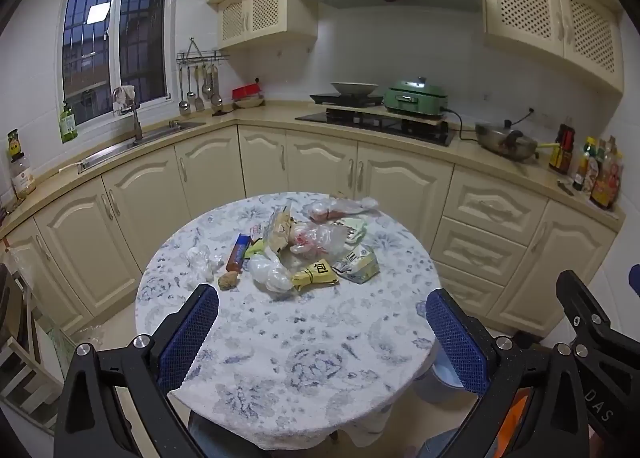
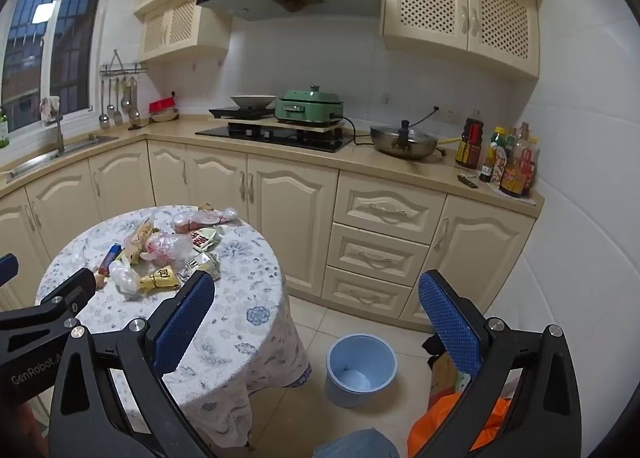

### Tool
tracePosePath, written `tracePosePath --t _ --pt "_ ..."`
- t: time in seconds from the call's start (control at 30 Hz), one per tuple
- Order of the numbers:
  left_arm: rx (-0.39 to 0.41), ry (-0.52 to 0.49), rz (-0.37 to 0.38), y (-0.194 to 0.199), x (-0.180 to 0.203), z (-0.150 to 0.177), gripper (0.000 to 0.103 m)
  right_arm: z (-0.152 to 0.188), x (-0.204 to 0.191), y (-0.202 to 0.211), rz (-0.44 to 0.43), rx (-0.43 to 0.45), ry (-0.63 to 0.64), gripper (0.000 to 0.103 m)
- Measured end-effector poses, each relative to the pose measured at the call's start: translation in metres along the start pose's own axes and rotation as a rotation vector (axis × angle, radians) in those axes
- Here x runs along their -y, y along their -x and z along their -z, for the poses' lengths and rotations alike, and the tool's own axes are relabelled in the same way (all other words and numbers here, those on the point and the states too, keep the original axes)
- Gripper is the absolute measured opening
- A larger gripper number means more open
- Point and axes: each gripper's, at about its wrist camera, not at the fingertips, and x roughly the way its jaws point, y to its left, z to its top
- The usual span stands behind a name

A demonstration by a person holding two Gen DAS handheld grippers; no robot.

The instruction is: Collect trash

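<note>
Two pairs of tongs hang spread wide with nothing between their blue pads: the left tongs (image 1: 322,312) over the near part of the round cloth-covered counter (image 1: 288,370), the right tongs (image 2: 316,298) off its right edge, above the floor. The trash (image 1: 304,250) lies in a loose heap on the far half of the counter, well apart from both: crumpled clear plastic bags (image 1: 270,274), a yellow wrapper (image 1: 316,276) with black print, a green and white carton (image 1: 358,264) lying flat, a brown and blue bar wrapper (image 1: 239,254), and a wrapped sausage (image 2: 204,218) near the far edge. A pale blue bin (image 2: 361,370) stands upright on the tiled floor just beside the counter's hanging cloth; its inside looks bare apart from a few dark specks on the bottom. An orange bag (image 2: 452,422) shows behind the right tongs, contents hidden.
</note>
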Motion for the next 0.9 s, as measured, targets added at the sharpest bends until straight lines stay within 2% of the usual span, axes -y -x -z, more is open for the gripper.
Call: tracePosePath --t 0.3,0.9 --pt "0.006 -0.006 0.033 0.009 -0.004 0.000 0.102 0.006 0.005 0.001 0.004 0.010 0.008 0.103" --pt "0.029 -0.029 0.021 0.011 0.003 0.004 0.101 0.007 0.011 0.004 -0.019 0.018 -0.011 0.103"
